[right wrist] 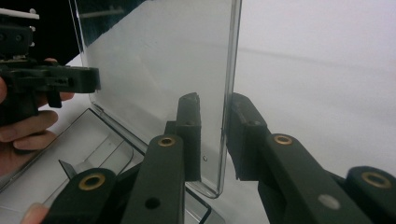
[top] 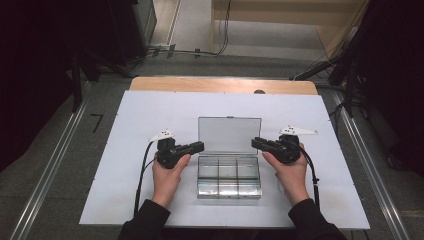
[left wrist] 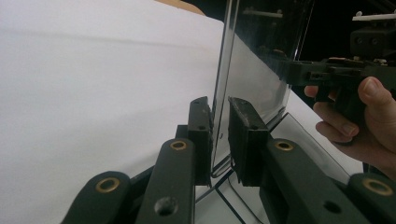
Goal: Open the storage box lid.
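Note:
A clear plastic compartment box (top: 229, 193) sits mid-table with its lid (top: 229, 132) standing upright. My left gripper (top: 201, 146) is at the lid's left edge; in the left gripper view its jaws (left wrist: 220, 116) press the lid (left wrist: 261, 70) edge from both sides. At the lid's right edge is my right gripper (top: 254, 143). In the right gripper view its jaws (right wrist: 215, 121) straddle the lid (right wrist: 159, 60) edge, with a gap on the inner side. The box's compartments look empty.
The box rests on a white sheet (top: 135, 165) that covers the table, with a wooden edge (top: 220, 85) at the far side. Cables trail from both grippers toward the near edge. Dark stands and floor cables lie beyond the table.

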A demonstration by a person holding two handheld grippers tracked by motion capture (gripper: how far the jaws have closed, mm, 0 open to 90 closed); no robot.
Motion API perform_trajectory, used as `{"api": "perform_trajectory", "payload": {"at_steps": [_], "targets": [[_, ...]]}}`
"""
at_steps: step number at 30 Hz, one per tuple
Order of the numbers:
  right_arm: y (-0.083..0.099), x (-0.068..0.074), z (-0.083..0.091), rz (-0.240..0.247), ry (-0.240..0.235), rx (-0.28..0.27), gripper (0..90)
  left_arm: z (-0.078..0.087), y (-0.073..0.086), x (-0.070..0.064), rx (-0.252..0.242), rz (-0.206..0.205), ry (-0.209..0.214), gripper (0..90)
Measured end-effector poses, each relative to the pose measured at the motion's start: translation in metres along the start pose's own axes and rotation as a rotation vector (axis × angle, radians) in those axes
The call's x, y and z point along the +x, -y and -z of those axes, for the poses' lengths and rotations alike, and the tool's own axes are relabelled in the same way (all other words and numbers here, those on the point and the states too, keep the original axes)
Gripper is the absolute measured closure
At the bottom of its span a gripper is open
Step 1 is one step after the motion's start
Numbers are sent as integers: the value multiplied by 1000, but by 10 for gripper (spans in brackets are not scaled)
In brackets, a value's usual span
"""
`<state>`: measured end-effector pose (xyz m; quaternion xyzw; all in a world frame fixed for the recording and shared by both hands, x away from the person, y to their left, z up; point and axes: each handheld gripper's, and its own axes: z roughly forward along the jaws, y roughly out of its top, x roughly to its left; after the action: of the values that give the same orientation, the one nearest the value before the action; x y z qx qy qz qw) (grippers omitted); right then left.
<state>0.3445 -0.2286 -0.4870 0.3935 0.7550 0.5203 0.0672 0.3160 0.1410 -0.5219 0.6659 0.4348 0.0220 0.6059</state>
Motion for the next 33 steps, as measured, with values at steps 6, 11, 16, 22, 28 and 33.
{"api": "perform_trajectory", "payload": {"at_steps": [6,11,16,22,28,33], "targets": [[0,-4,-4,-43,-12,8,734,-2,1,2,14,11,-6,800],[0,-7,-8,-74,-7,20,715,-5,3,3,32,20,-12,789],[0,-9,-10,-107,-4,28,705,-6,3,5,43,33,-16,776],[0,-11,-15,-143,5,44,678,-7,4,6,53,46,-25,750],[1,-12,-19,-176,22,65,652,-8,4,5,70,45,-39,708],[3,-13,-23,-201,45,94,621,-9,5,6,79,53,-56,666]]}}
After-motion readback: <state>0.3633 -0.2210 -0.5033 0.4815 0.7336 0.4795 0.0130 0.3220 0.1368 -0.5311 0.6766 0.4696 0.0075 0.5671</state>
